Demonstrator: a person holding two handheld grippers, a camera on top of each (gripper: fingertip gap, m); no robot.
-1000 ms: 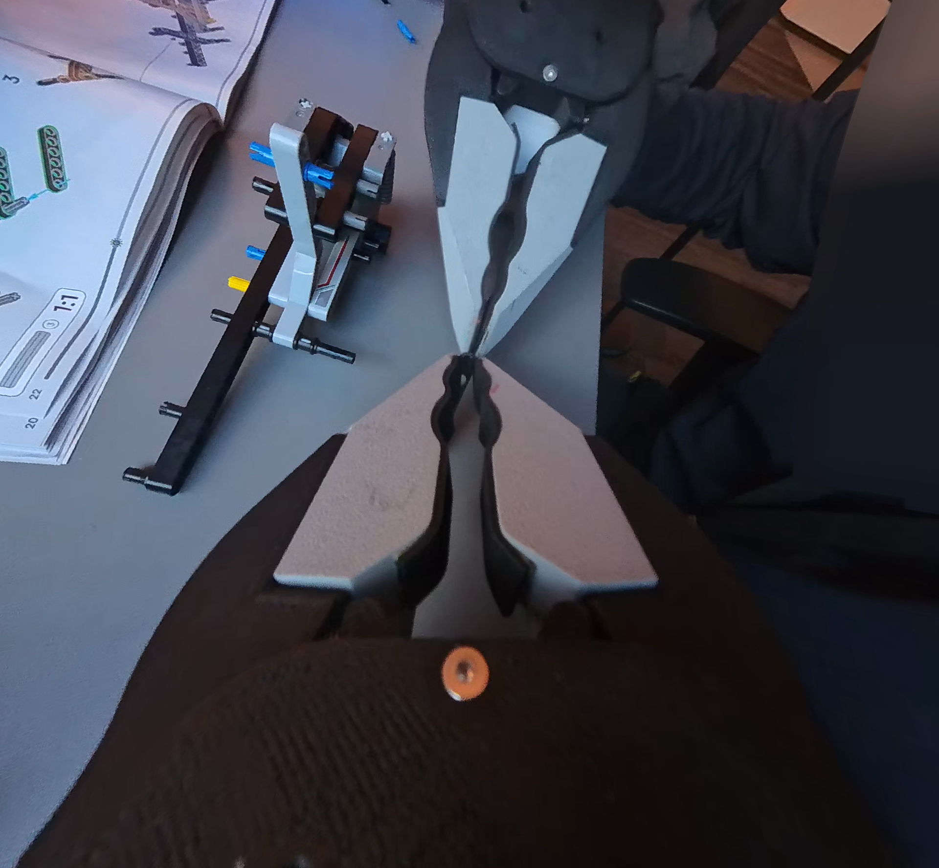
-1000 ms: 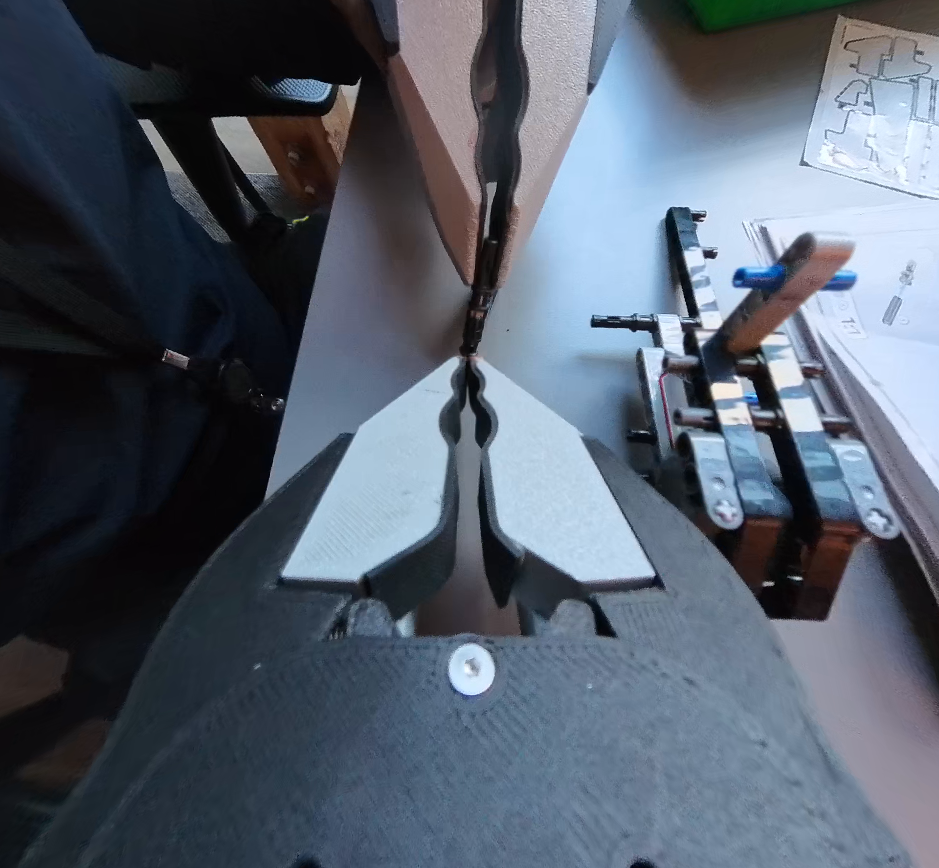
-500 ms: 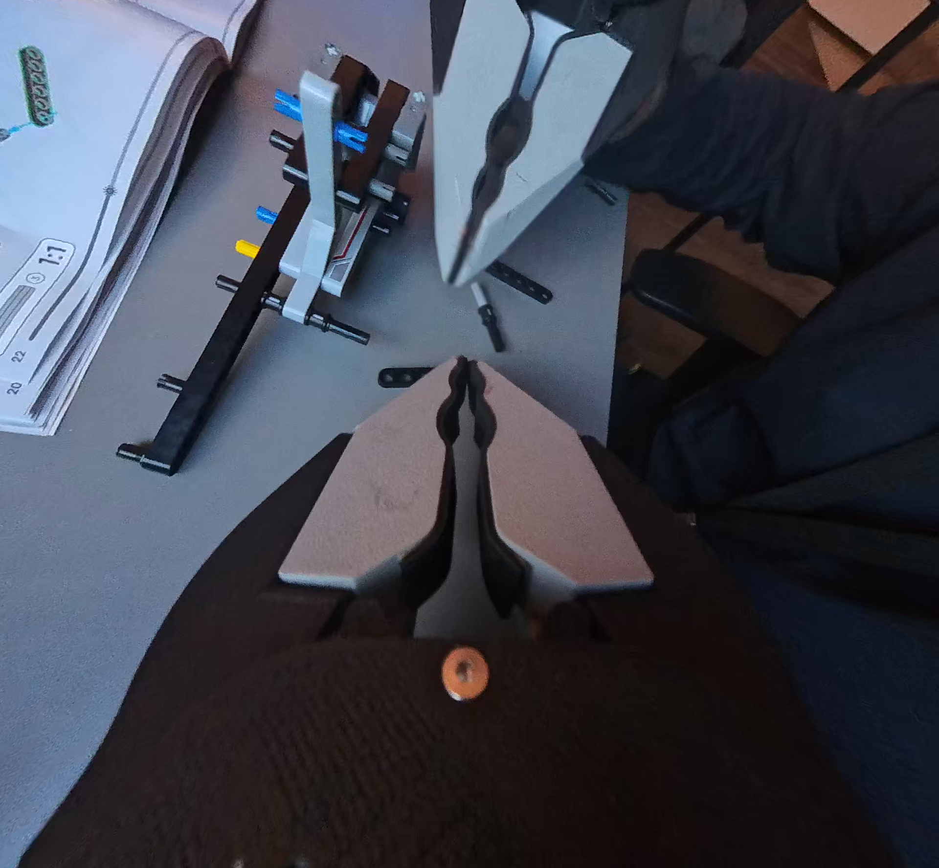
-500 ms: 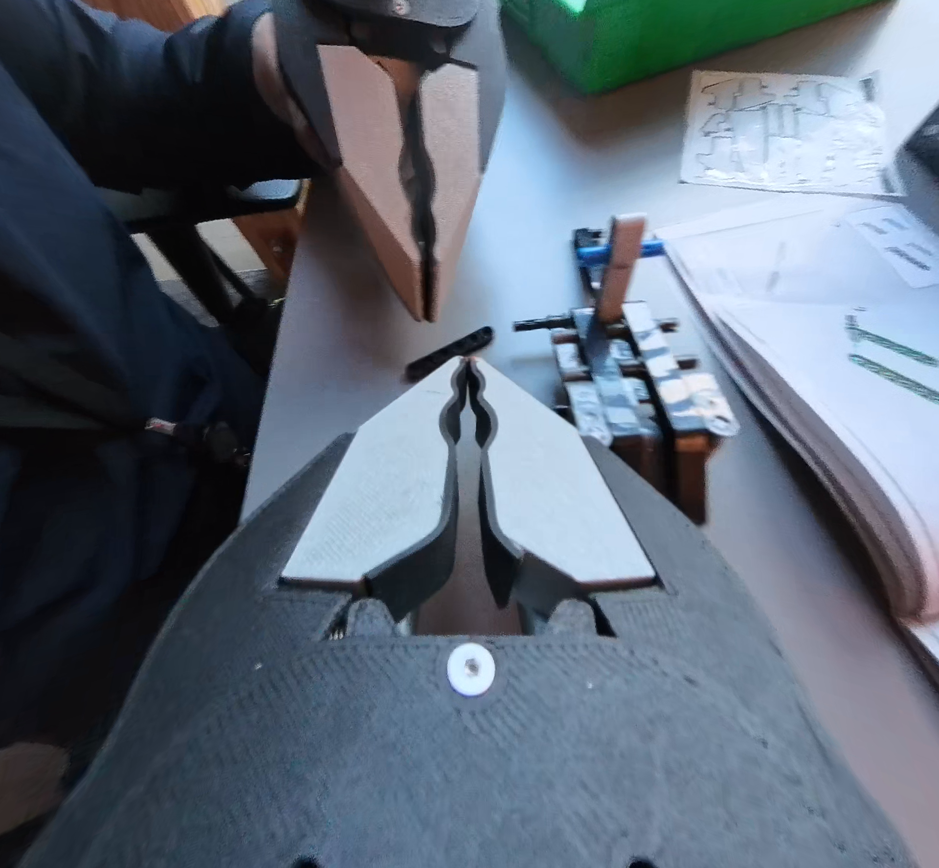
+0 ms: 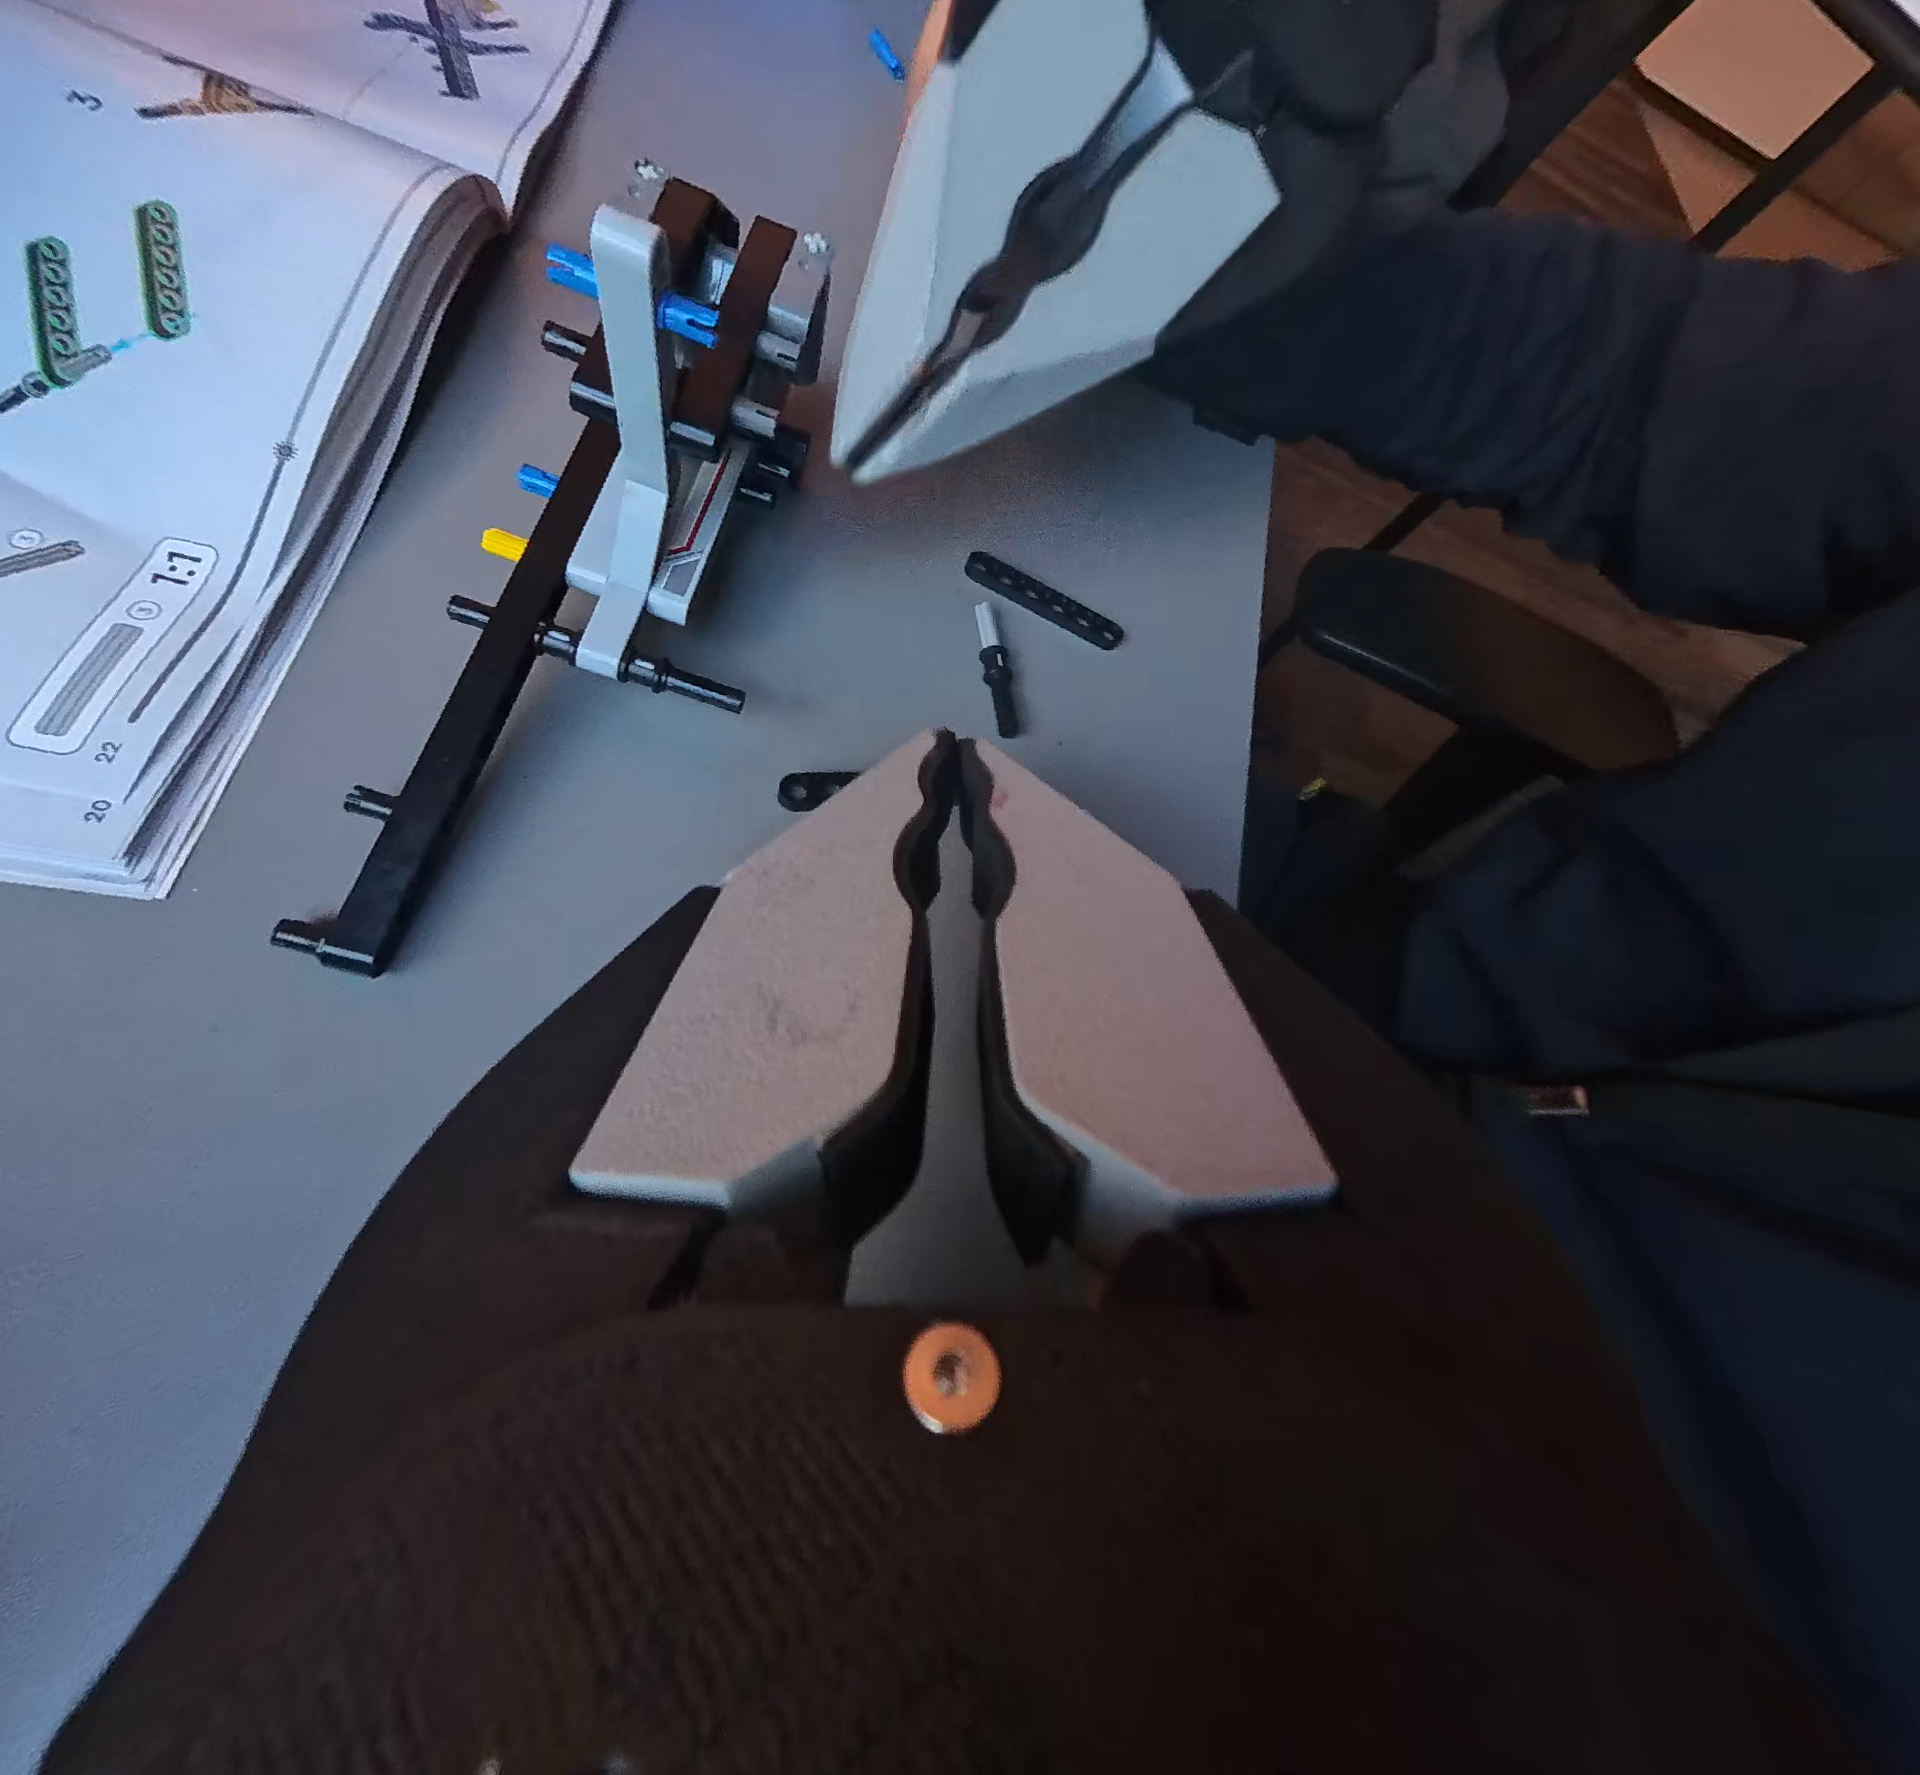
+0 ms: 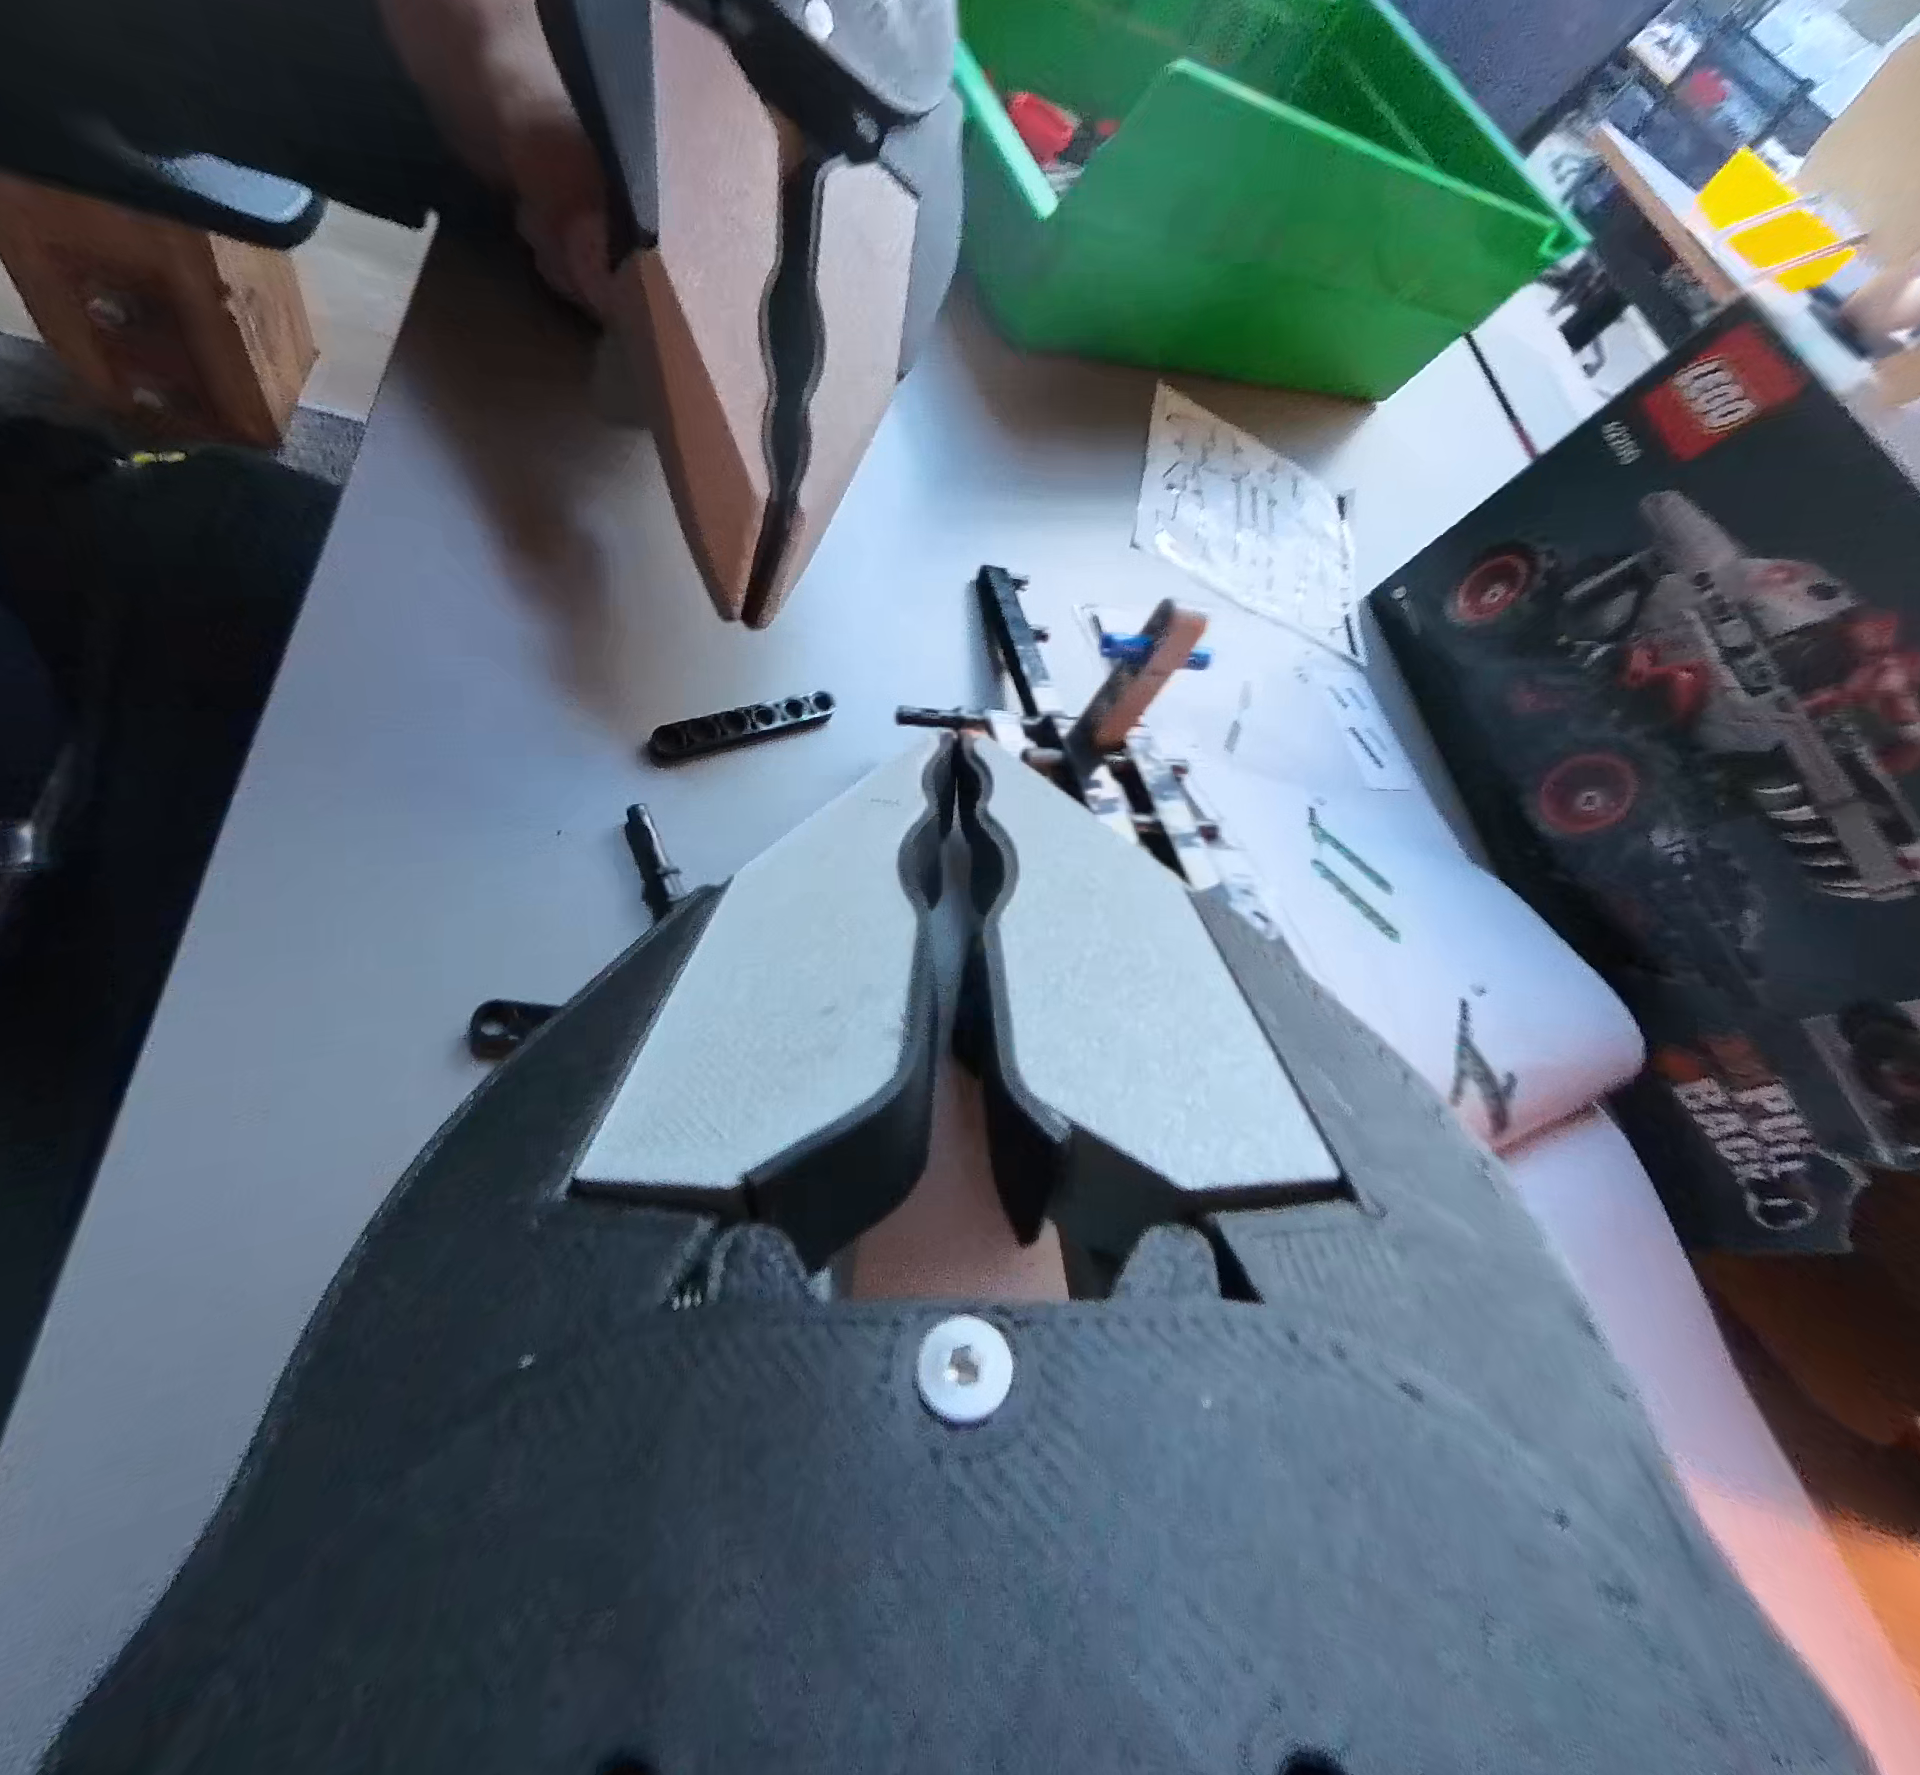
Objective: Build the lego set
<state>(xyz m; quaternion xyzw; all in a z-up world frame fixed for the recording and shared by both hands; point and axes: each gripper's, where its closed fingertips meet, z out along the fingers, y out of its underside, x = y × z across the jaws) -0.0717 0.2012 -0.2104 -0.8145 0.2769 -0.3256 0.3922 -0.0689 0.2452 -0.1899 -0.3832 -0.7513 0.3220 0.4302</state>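
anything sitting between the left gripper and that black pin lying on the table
Nothing visible. The left gripper, shut and empty, hangs just short of the black pin on bare table; the black beam lies just beyond.

The right gripper (image 6: 954, 738) covers the near end of the half-built model (image 6: 1117, 738) and most of a small black link (image 6: 499, 1021) (only one eyelet shows), while the set box (image 6: 1704, 790) and instruction booklet (image 5: 208, 375) run past the frame edges.
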